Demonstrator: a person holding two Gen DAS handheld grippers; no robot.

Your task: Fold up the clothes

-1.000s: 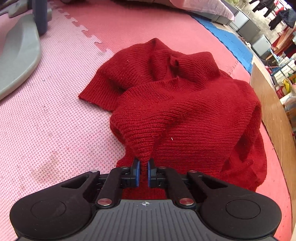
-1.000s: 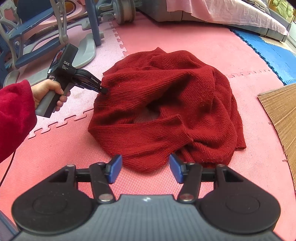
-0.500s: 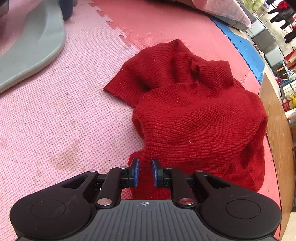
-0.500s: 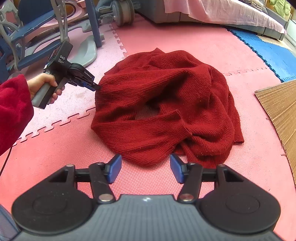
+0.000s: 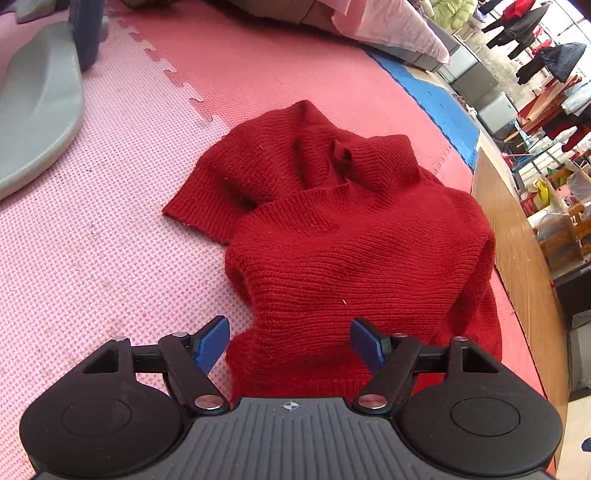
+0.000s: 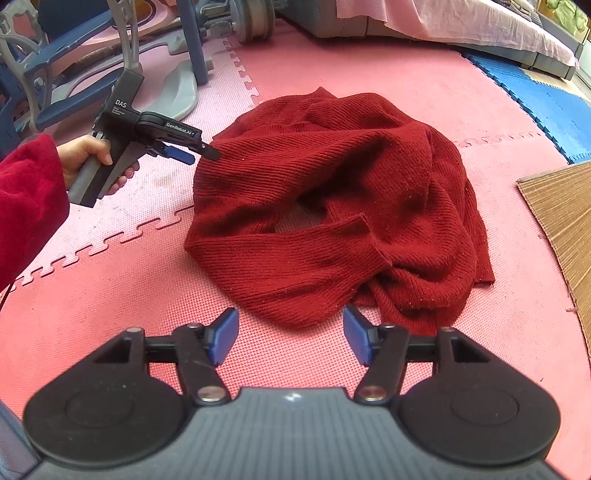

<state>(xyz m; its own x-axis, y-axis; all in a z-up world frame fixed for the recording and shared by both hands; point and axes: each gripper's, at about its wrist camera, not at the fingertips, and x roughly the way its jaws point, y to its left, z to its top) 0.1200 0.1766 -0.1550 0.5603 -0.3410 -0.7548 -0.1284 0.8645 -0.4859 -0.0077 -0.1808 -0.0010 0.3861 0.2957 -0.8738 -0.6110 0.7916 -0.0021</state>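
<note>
A crumpled dark red knit sweater (image 5: 351, 240) lies in a heap on the pink foam mat (image 5: 92, 258). My left gripper (image 5: 290, 339) hovers at its near edge with its jaws opening; a fold of the knit lies between the blue pads (image 5: 212, 343) without being pressed. The right wrist view shows the sweater (image 6: 332, 184) from the front, and the left gripper (image 6: 192, 153) at its left edge, held by a hand (image 6: 85, 155) in a red sleeve. My right gripper (image 6: 290, 332) stands just short of the sweater's near edge, its jaws opening with only mat between them.
A grey plastic base (image 5: 33, 110) and blue chair legs (image 6: 192, 37) stand at the far left. A woven bamboo mat (image 6: 561, 221) lies to the right, blue foam tiles (image 6: 546, 107) beyond it. A bed with a pink sheet (image 6: 461, 22) runs along the back.
The left gripper has let go of the sweater's edge and its jaws have spread wide; the lifted fold has dropped back onto the heap. The right gripper's jaws stand slightly wider.
</note>
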